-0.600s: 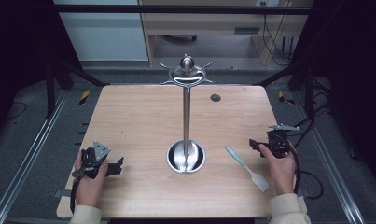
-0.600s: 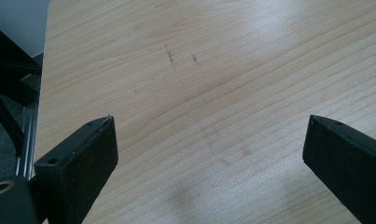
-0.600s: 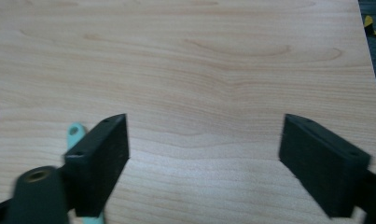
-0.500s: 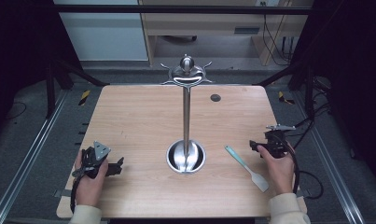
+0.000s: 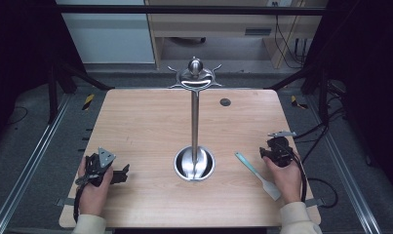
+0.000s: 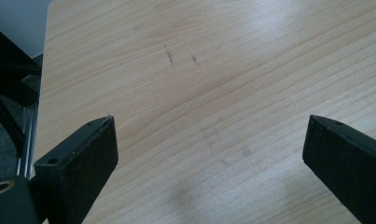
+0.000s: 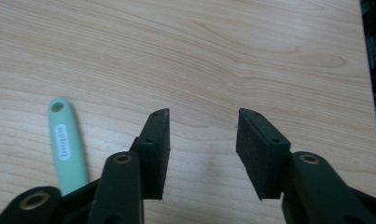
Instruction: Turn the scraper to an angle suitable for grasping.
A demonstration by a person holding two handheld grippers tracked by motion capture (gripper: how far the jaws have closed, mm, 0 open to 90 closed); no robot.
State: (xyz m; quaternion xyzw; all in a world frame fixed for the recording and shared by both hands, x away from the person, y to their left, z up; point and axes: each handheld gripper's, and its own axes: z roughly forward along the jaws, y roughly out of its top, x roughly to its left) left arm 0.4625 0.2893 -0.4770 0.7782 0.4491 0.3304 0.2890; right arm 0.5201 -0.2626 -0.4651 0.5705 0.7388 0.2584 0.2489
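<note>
Person is sitting at a wooden table [image 5: 150,126], one two-jaw gripper in each hand, both resting near the front edge. Left gripper [image 5: 117,174] is sitting at the front left of the table in the left hand [image 5: 92,187], grey three-cornered plate on top, pointing toward the table centre; in the left gripper view [image 6: 209,154] its jaws are standing wide apart with nothing but bare wood grain and a few faint pencil-like marks between them. Right gripper [image 5: 266,152] is sitting at the front right in the right hand [image 5: 286,178], cable trailing off the table edge; in the right gripper view [image 7: 202,135] its jaws are parted at a moderate gap, holding nothing, bare table between them. A pale green spatula [image 5: 256,174] is lying flat on the table just beside the right gripper, between it and the stand, handle end with hang hole pointing up-table; in the right gripper view the handle [image 7: 64,144] is showing left of the jaws, not touching them. A tall metal stand [image 5: 194,119] with round shiny base [image 5: 194,165] is standing upright at table centre, hooked arms at the top. A small dark round disc [image 5: 225,102] is lying at the far side of the table, well apart from everything.
</note>
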